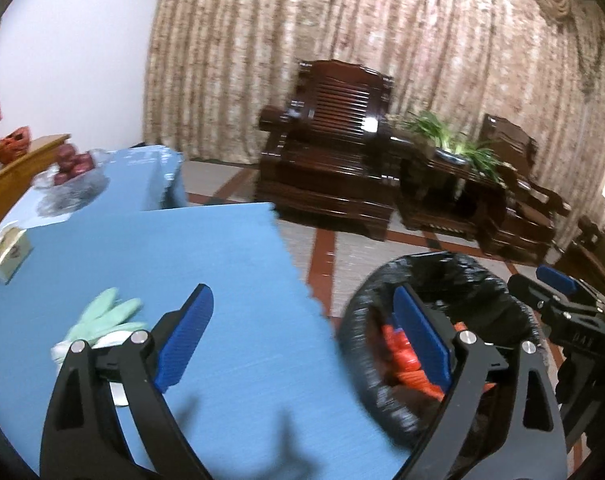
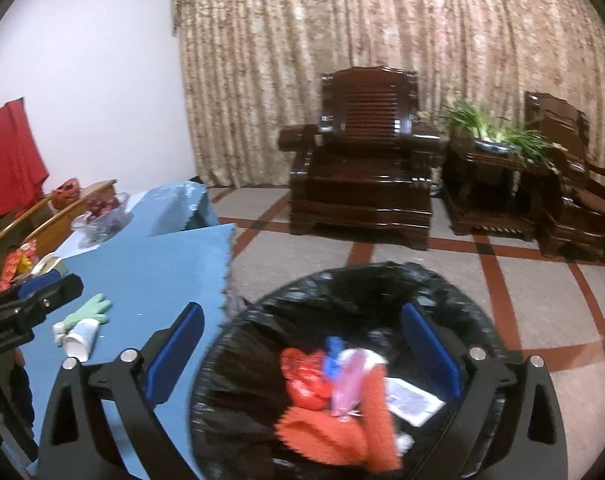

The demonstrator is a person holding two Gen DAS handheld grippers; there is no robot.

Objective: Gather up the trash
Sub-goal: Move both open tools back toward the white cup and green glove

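Note:
A bin lined with a black bag (image 2: pixel 454 300) stands on the floor beside the blue table (image 2: pixel 154 272); it also shows in the left wrist view (image 1: pixel 454 280). It holds orange, red and pink trash (image 2: pixel 334 412) and a white paper. My right gripper (image 2: pixel 302 352) is open and empty above the bin. My left gripper (image 1: pixel 302 332) is open and empty over the table's right edge. A pale green glove (image 1: pixel 106 316) lies on the table to its left, with a white paper cup (image 2: pixel 78 340) next to it.
A glass bowl of red fruit (image 1: pixel 70 176) and a small box (image 1: pixel 10 252) stand on the blue table. Dark wooden armchairs (image 2: pixel 362 168) and a side table with a green plant (image 2: pixel 498 136) stand before the curtain across the tiled floor.

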